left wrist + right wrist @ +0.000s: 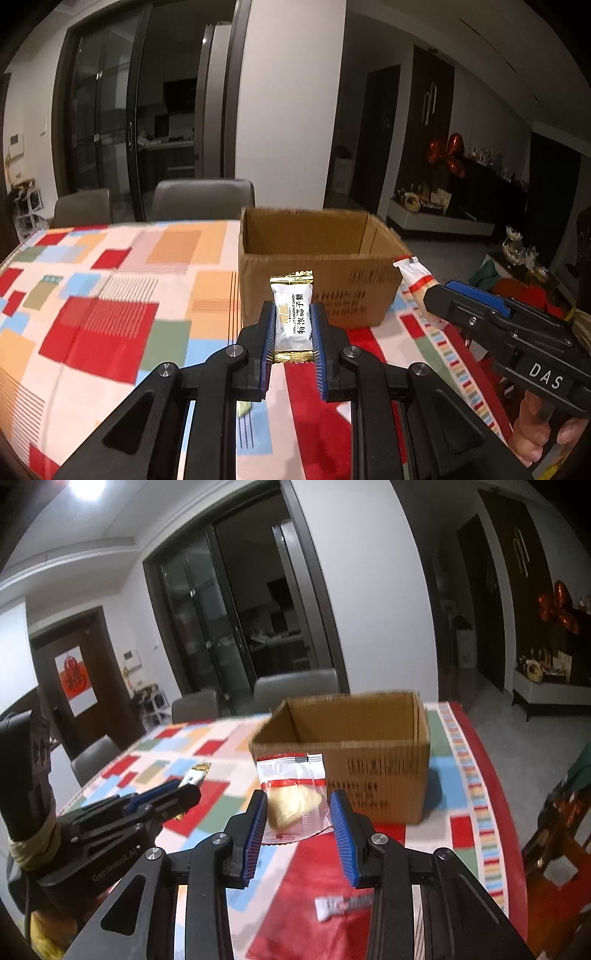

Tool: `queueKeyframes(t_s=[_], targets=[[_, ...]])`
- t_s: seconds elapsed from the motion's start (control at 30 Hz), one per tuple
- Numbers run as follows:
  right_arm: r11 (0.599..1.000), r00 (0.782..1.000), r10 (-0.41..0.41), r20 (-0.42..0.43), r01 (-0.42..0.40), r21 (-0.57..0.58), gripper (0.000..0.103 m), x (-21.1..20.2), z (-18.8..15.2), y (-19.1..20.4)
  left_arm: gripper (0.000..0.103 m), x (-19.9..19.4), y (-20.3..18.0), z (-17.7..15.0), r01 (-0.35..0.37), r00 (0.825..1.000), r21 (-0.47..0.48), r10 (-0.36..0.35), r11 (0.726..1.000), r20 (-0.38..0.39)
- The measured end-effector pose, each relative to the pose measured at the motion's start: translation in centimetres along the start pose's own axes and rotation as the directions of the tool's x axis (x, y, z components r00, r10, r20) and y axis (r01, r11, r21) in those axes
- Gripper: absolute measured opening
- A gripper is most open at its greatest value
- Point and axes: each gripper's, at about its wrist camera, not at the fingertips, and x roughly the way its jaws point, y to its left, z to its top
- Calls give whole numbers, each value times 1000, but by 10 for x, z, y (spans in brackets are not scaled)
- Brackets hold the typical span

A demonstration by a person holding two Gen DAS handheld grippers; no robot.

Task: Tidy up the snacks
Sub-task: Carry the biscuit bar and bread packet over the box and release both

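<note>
left gripper [293, 334] clamps white gold-edged candy packet [291, 316] | right gripper [298, 821] pinches clear red-striped pastry wrapper [291, 794] | both raised before open brown cardboard box [317, 266] on desk, likely to clear its rim

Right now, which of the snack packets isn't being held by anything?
The small red-and-white packet lying flat on the tablecloth. The gold-ended candy sits in the left jaws, and the clear pastry packet sits in the right jaws.
</note>
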Motion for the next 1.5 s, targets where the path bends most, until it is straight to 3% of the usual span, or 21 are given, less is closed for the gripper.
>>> queueKeyframes(t_s=[0.33, 0.57, 0.77, 1.17, 1.2, 1.27, 1.3, 1.5], targets=[[1000, 998, 0, 70, -2, 22, 37, 13, 42, -8, 20, 13, 3, 44, 24, 997, 3, -24, 1000, 75], [1000, 996, -14, 90, 12, 18, 37, 31, 70, -15, 20, 37, 10, 70, 46, 995, 3, -46, 999, 84], [1000, 997, -21, 76, 21, 7, 37, 55, 89, -22, 20, 69, 19, 88, 86, 995, -2, -86, 996, 56], [999, 998, -51, -44, 50, -14, 38, 111, 102, -41, 20, 138, 19, 108, 150, 986, 1, -150, 989, -70], [999, 997, -54, -53, 53, -13, 38, 114, 102, -42, 22, 143, 19, 107, 138, 987, 3, -137, 990, -81], [997, 995, -71, -68, 71, -10, 46, 118, 101, -44, 46, 149, 20, 107, 104, 990, 4, -103, 995, -98], [997, 994, -83, -77, 82, -9, 52, 119, 100, -45, 49, 147, 21, 105, 94, 991, 1, -94, 996, -94], [993, 990, -119, -72, 118, -22, 52, 106, 84, -44, 51, 118, 17, 87, 55, 997, 53, -52, 997, -53]])
